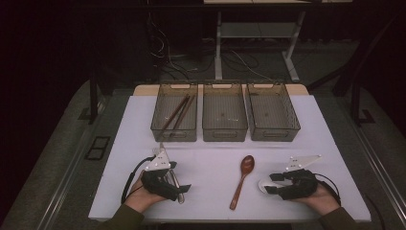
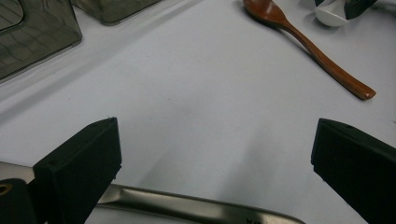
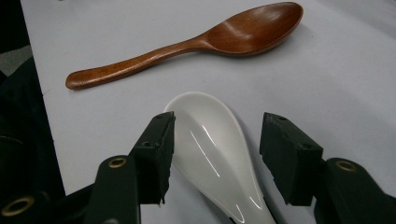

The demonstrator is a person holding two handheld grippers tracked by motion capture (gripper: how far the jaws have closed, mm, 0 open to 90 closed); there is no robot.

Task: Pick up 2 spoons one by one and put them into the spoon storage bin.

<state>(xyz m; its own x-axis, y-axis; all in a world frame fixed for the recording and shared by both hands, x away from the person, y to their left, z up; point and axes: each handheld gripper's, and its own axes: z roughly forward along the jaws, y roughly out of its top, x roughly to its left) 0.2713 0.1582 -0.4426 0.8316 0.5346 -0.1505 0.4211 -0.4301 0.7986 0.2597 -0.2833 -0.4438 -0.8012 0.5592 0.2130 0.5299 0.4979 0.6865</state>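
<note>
My right gripper (image 3: 215, 144), lower frame: jaws half open, astride white spoon (image 3: 212, 149), right pad clear of it | my left gripper (image 2: 212, 163): jaws wide, over metal handle (image 2: 196, 207) along bottom edge | wooden spoon (image 3: 196, 42), upper frame, apart | three bins (image 1: 225, 115), top centre.

Dim room, table lit overhead; soft shadows, slight blur.

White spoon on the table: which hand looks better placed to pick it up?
Right. The right gripper already straddles the white spoon, jaws open around its bowl. The left gripper sits apart, over a metal utensil.
</note>
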